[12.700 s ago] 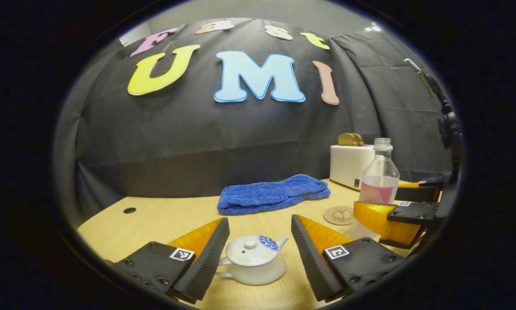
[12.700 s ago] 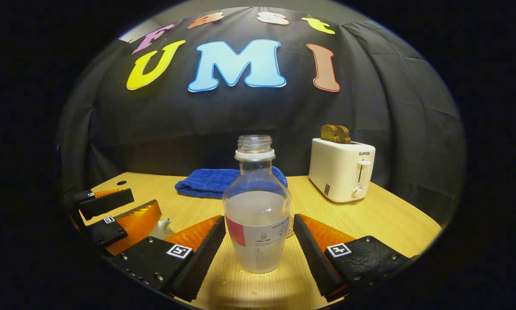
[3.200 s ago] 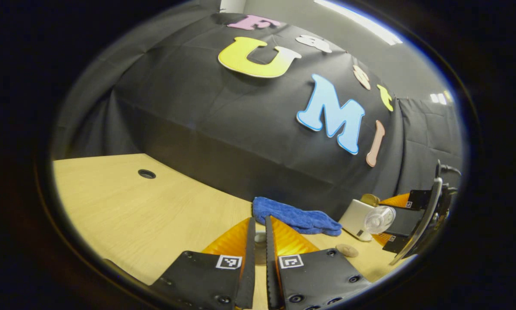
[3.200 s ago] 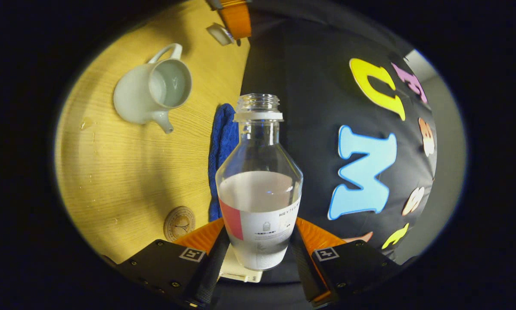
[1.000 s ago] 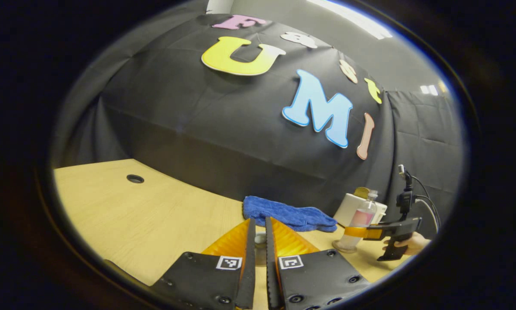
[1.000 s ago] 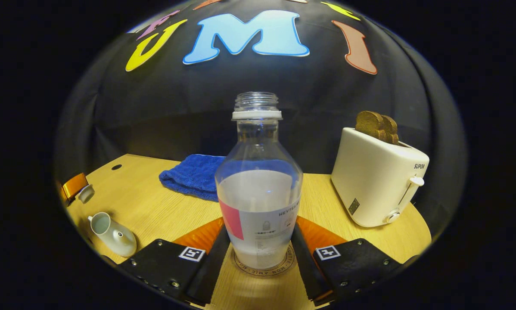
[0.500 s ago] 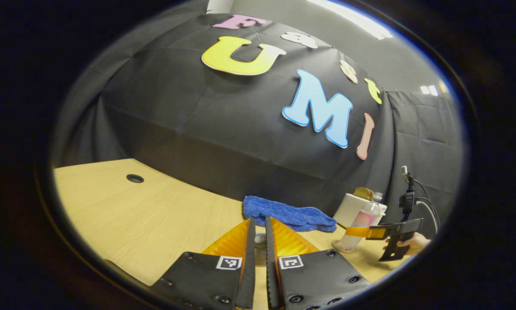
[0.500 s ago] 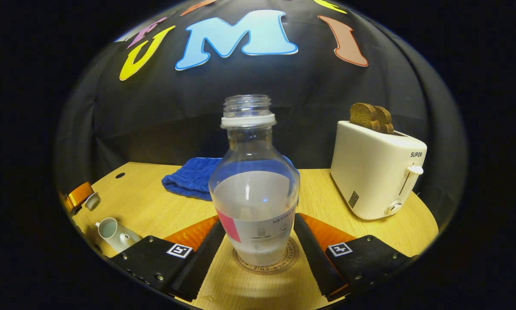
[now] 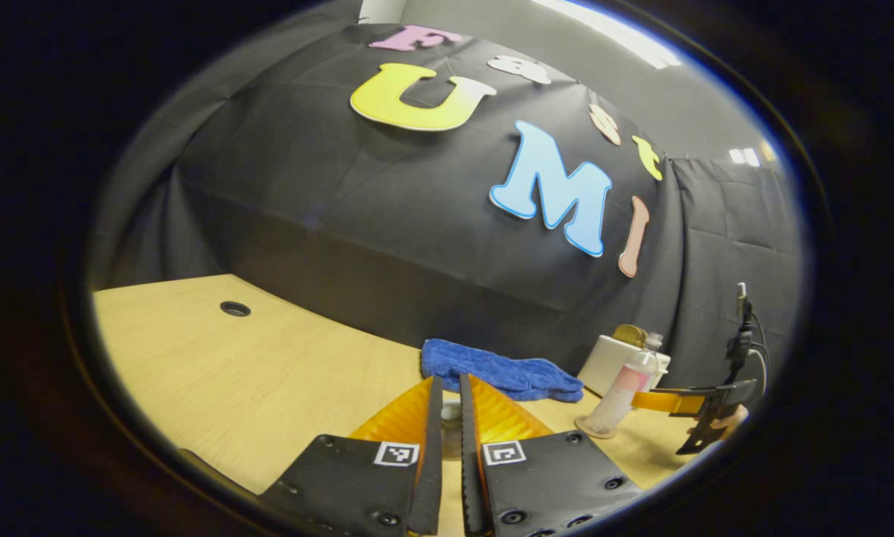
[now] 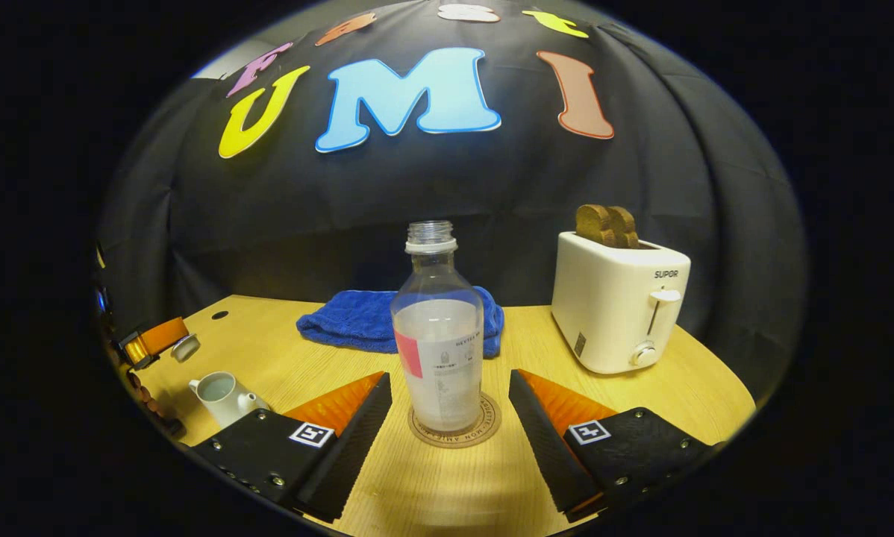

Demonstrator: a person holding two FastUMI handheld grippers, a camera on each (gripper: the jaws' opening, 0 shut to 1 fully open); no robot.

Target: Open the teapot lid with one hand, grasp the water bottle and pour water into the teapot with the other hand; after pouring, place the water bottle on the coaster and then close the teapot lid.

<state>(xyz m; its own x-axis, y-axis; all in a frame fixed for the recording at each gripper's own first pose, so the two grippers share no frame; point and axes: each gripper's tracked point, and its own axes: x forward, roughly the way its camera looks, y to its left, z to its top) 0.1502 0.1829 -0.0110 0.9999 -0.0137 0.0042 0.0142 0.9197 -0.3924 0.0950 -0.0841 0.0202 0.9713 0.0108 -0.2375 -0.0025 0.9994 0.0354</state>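
Standing on the table: all the things named below, listed from left to right as the right gripper view shows them.
Table [image 10: 641,403]: pale wood, with a small round hole [image 10: 219,315] near its far left edge.
Left gripper [image 9: 445,418]: fingers pressed nearly together, pinching the teapot lid [image 9: 451,412], a small pale piece that peeks out of the narrow slot between them; in the right gripper view the same gripper [image 10: 156,337] shows at the far left, held above the table, with the lid [image 10: 186,347] at its tip.
Teapot [image 10: 222,397]: white, upright on the table at the near left, its mouth open and its spout pointing right; it stands well apart from the bottle.
Blue towel [image 10: 357,319]: bunched at the far side of the table, behind the bottle.
Water bottle [image 10: 438,349]: clear, uncapped, part filled, with a pale label carrying a red patch; it stands upright on the coaster, in the middle of the table.
Coaster [image 10: 486,429]: a round brown disc with lettering along its rim, showing around the bottle's base.
Right gripper [image 10: 451,436]: fingers spread wide, one on each side of the coaster, neither touching the bottle, which stands a little beyond the fingertips; in the left gripper view it [image 9: 667,401] shows at the far right, just right of the bottle [image 9: 624,388], with a person's hand [image 9: 727,422] on its grip.
Toaster [image 10: 619,309]: white, to the right of the bottle, lever facing front, two brown slices of bread [image 10: 606,225] sticking out of the top.
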